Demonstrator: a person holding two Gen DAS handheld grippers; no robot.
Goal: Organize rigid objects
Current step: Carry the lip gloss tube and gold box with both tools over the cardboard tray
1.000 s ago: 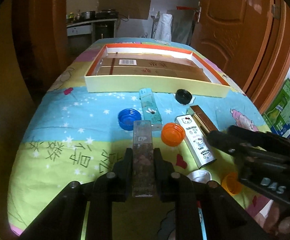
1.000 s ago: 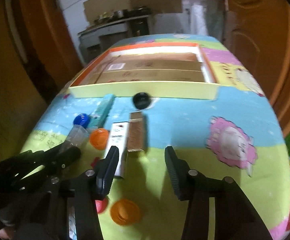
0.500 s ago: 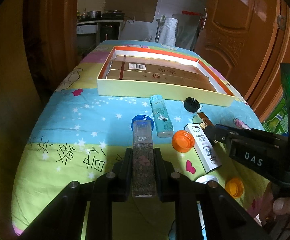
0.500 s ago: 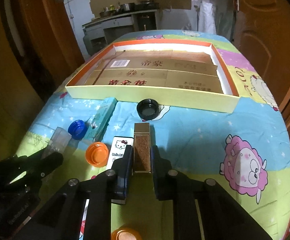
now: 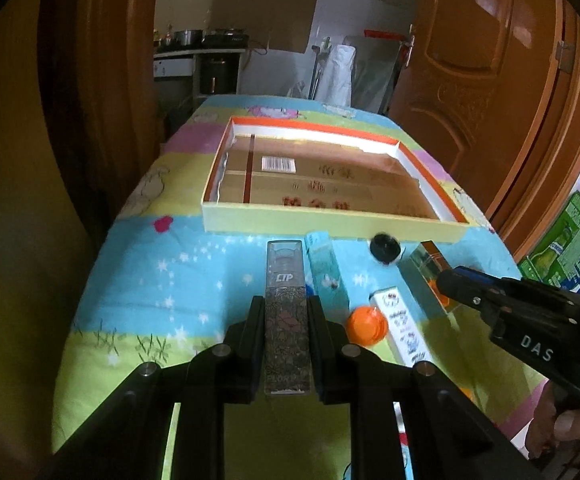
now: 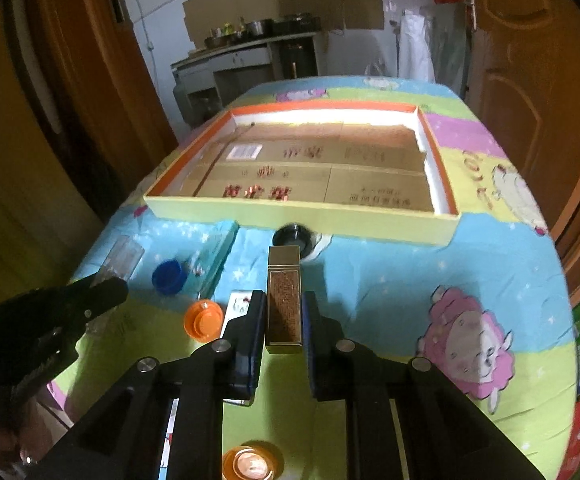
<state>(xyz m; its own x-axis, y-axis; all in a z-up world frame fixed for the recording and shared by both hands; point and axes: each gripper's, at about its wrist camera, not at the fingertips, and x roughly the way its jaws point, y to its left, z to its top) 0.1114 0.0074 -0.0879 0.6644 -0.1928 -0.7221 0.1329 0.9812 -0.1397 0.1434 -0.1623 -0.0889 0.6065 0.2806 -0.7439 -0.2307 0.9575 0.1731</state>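
Left gripper [image 5: 284,334] is clamped on the clear lip-gloss box [image 5: 285,312], right gripper [image 6: 283,326] is clamped on the gold case [image 6: 284,300]. Both are held lengthwise, clear of the table, aimed at the shallow tray [image 6: 302,220] ahead, probably for a flat drop-in.

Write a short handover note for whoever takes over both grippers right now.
Left gripper: shut on the clear LIP box.
Right gripper: shut on the gold-brown box.
Tray: at the far end of the table, only a cardboard liner inside.
Done: two boxes gripped; nothing put in the tray.
Left on the cloth: teal box, Hello Kitty tin, black cap, blue cap, orange caps.
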